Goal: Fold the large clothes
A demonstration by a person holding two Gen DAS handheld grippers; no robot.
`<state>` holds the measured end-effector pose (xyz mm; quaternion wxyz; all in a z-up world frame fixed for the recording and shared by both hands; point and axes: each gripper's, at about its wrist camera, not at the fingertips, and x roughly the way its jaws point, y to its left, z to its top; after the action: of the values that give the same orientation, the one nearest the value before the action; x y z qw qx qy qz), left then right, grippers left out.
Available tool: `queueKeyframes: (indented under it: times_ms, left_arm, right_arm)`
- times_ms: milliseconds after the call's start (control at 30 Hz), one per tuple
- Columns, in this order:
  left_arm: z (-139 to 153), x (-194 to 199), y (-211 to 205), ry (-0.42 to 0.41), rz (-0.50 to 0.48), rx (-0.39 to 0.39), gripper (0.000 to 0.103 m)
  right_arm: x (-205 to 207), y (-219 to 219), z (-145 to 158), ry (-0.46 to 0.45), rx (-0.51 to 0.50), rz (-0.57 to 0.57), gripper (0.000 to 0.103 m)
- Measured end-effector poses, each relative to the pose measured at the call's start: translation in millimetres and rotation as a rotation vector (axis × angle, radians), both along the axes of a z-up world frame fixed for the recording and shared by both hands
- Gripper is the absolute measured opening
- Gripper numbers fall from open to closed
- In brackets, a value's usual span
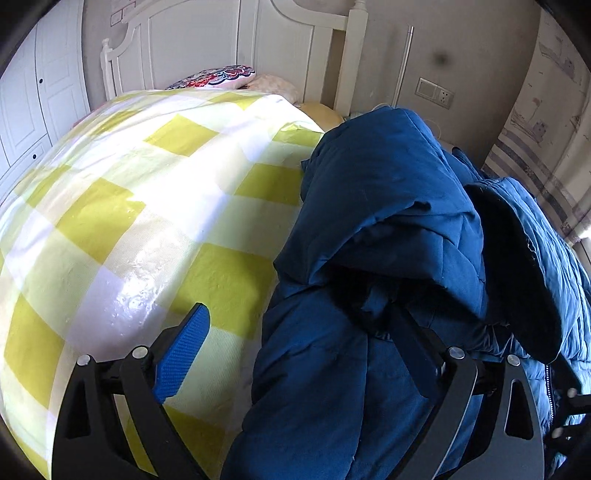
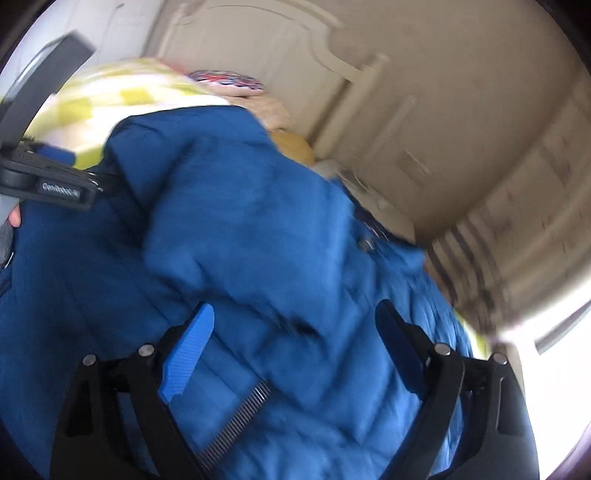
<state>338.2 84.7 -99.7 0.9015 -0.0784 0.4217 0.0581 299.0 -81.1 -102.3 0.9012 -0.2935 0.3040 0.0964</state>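
Note:
A large blue padded jacket (image 1: 388, 221) lies bunched on the right side of a bed; it fills the right wrist view (image 2: 240, 229) too. My left gripper (image 1: 295, 350) is open, its jaws wide apart; the jacket drapes over its right finger and hides the pad. The left blue pad (image 1: 181, 354) is bare above the bedcover. My right gripper (image 2: 295, 350) is open just above the jacket, with the ribbed cuff (image 2: 240, 421) between its fingers. The left gripper (image 2: 55, 177) shows in the right wrist view at the left, against the jacket. That view is blurred.
The bed has a glossy yellow-and-white checked cover (image 1: 147, 206), with a patterned pillow (image 1: 218, 75) and a yellow pillow (image 1: 325, 112) by the white headboard (image 1: 221, 33). White wardrobe doors (image 1: 29, 96) stand left. A wall with a socket (image 1: 436, 92) is right.

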Motion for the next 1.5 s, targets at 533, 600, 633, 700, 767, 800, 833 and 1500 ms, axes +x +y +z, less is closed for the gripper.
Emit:
queueKeyframes:
  times_ms: [533, 600, 633, 700, 767, 800, 833, 1500]
  left_arm:
    - [2, -5, 2, -0.023, 0.004, 0.001, 0.094]
    - [5, -8, 0, -0.048, 0.006, 0.007, 0.094]
    - [7, -10, 0, -0.064, 0.003, 0.008, 0.094]
    - [9, -12, -1, -0.08, 0.001, 0.014, 0.094]
    - [10, -14, -1, -0.086, 0.011, 0.02, 0.094]
    - [10, -14, 0, -0.088, 0.016, 0.017, 0.094]
    - [10, -15, 3, -0.092, 0.03, 0.012, 0.094]
    - [9, -15, 9, -0.082, 0.051, 0.0, 0.094]
  right_arm:
    - [-21, -198, 50, -0.044, 1.15, -0.234, 0.015]
    - [-22, -242, 21, 0.023, 1.293, -0.362, 0.015]
    - [-20, -255, 9, 0.055, 1.303, -0.419, 0.014]
    - [-18, -272, -21, 0.114, 1.308, -0.517, 0.014]
    - [-19, -280, -45, 0.158, 1.394, -0.558, 0.013]
    - [-20, -282, -46, 0.151, 1.414, -0.571, 0.013]
    - [-22, -281, -41, 0.127, 1.383, -0.578, 0.013]
    - [-68, -246, 28, -0.136, 1.01, -0.652, 0.06]
